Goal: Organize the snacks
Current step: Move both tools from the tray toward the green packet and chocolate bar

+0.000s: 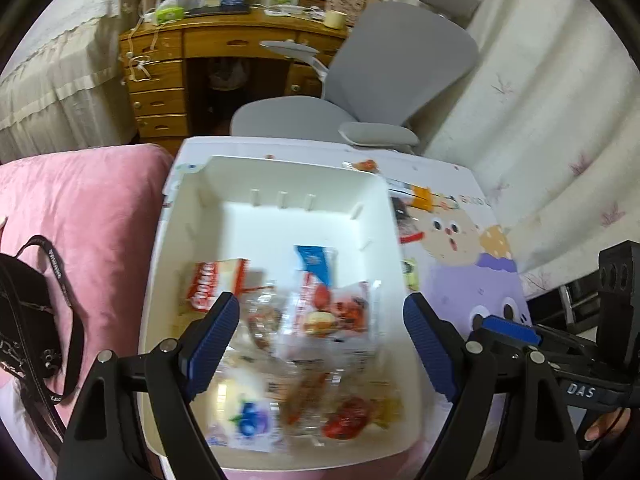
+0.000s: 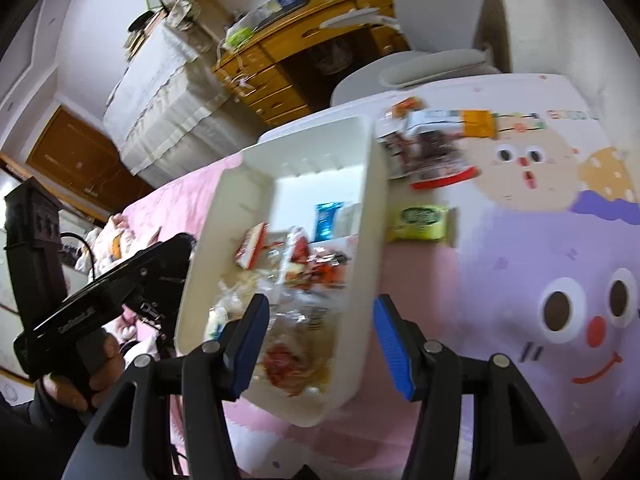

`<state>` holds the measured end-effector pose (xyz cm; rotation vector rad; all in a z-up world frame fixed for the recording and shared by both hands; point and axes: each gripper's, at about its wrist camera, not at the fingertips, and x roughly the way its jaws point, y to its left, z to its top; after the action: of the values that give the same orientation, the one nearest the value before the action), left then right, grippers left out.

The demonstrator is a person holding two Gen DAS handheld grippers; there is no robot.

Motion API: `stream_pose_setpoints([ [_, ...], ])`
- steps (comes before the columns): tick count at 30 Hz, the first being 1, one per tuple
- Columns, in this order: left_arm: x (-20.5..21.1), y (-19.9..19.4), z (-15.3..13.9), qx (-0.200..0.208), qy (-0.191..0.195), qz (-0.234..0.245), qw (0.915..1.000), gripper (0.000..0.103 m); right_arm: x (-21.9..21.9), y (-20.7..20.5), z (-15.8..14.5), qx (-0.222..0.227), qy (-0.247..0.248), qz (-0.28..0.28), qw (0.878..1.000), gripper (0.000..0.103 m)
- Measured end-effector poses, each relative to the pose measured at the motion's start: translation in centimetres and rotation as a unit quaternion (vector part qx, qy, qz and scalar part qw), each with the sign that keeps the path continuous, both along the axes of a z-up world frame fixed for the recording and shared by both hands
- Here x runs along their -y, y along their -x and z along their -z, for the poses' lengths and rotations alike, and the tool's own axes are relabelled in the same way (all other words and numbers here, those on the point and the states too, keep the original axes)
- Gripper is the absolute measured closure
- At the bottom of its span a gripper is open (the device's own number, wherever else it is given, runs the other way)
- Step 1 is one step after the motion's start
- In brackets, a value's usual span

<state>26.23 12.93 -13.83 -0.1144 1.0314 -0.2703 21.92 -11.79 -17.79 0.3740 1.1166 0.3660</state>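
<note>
A white plastic bin (image 1: 192,216) (image 2: 372,208) sits on the bed and holds several snack packets (image 1: 332,312) (image 2: 288,256), among them a red-and-white one (image 1: 208,284) and a blue one (image 1: 316,260). My left gripper (image 1: 322,344) is open and empty above the bin's near half. My right gripper (image 2: 320,344) is open and empty over the bin's near right wall. Outside the bin, on a cartoon mat (image 2: 520,280), lie a green packet (image 2: 420,222) and a dark red packet (image 2: 428,152).
A pink blanket (image 1: 92,208) lies left of the bin with a black bag (image 1: 24,320) on it. A grey office chair (image 1: 380,80) and a wooden desk (image 1: 224,40) stand beyond. A curtain (image 1: 540,120) hangs at right.
</note>
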Motion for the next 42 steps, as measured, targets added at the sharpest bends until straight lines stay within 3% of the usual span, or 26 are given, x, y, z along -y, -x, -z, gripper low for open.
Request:
stream_pose_setpoints([
  [8, 6.4, 0.2, 0.6, -0.050, -0.001, 0.020, 0.9985, 0.020, 6.5, 0.4, 0.0, 0.032, 0.048, 0.051, 0.997, 0.048],
  [17, 12.3, 0.2, 2.3, -0.099, 0.011, -0.050, 0.9937, 0.020, 12.9, -1.0, -0.5, 0.060, 0.061, 0.040, 0.996, 0.048],
  [24, 15.8, 0.2, 3.5, -0.136, 0.018, -0.116, 0.9838, 0.020, 15.7, -3.6, -0.1, 0.082, 0.073, 0.008, 0.994, 0.048],
  [30, 17.1, -0.8, 5.1, -0.138, 0.041, -0.192, 0.9707, 0.020, 16.5, -6.7, 0.3, 0.133, 0.089, -0.017, 0.987, 0.047],
  [37, 17.8, -2.4, 7.4, -0.111, 0.048, -0.273, 0.9545, 0.020, 16.1, -10.9, 2.0, 0.173, 0.107, -0.047, 0.978, 0.046],
  [42, 18.0, -3.4, 9.2, -0.081, 0.061, -0.320, 0.9420, 0.020, 14.5, -13.8, 3.2, 0.217, 0.123, -0.081, 0.965, 0.046],
])
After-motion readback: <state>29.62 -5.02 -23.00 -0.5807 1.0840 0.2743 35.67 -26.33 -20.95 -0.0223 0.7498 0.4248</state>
